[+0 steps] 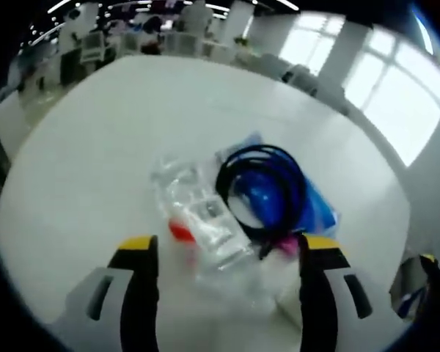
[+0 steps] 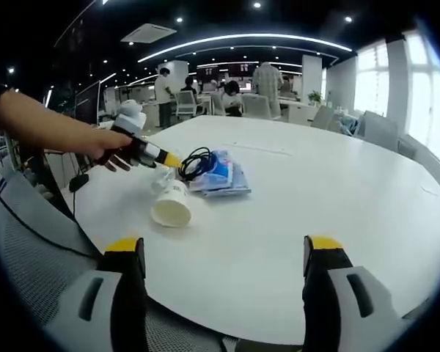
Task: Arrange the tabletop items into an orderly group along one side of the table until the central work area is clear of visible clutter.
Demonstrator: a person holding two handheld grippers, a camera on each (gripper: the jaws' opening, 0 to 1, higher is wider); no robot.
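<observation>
Left gripper view: my left tool [image 1: 227, 257] hangs over the pile with its jaws spread wide, gripping nothing. Between the tips lies a clear plastic wrapper [image 1: 202, 213] with a red bit [image 1: 179, 231] at its near edge. Touching it on the right, a coiled black cable [image 1: 260, 191] sits on a blue packet [image 1: 315, 209]. All of it is on the white table [image 1: 95, 161], near mid-surface.

Right gripper view: right tool [image 2: 224, 253] parted too, empty, well back from the items near the table [image 2: 337, 205] edge. From here I see the left tool [image 2: 148, 152] in a hand [image 2: 106, 147] reaching to the cable [image 2: 196, 161] and packet [image 2: 224, 176]. A paper cup [image 2: 172, 205] lies on its side just beside them; the other view doesn't make that out, while the wrapper's detail reads only from up close.

Step, I'd say: first pickup from the clutter. Next I need to drop the left tool onto the wrapper and clamp, careful since the film is slippery.
</observation>
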